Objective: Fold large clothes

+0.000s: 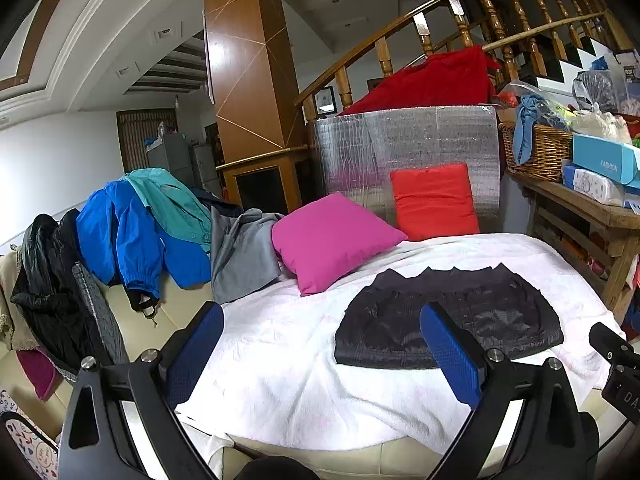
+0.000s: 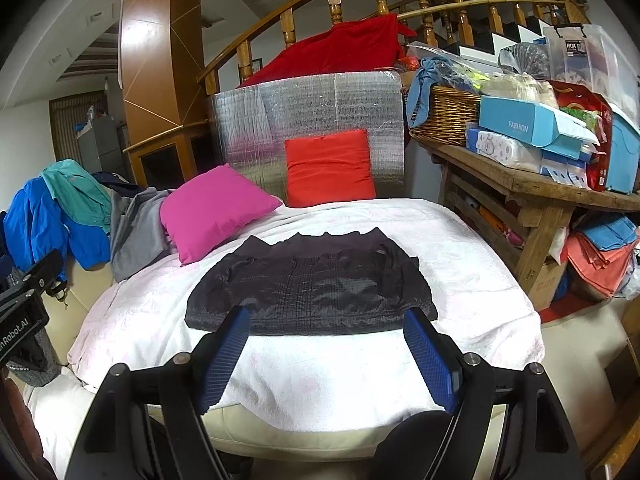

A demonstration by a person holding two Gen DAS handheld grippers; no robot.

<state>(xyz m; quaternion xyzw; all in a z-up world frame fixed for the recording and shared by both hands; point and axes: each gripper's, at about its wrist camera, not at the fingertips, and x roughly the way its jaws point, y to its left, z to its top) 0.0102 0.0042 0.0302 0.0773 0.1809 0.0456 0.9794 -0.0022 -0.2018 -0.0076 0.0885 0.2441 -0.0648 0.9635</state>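
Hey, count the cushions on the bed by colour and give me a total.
Pink cushion: 1
Red cushion: 1
Total: 2

A folded garment (image 2: 312,288) lies on the blanket (image 2: 472,264) at centre. At its 11 o'clock rests one pillow (image 2: 216,210), at 12 o'clock another pillow (image 2: 330,168). A heap of jackets (image 2: 52,216) sits at 9 o'clock, a table (image 2: 532,188) at 2 o'clock.
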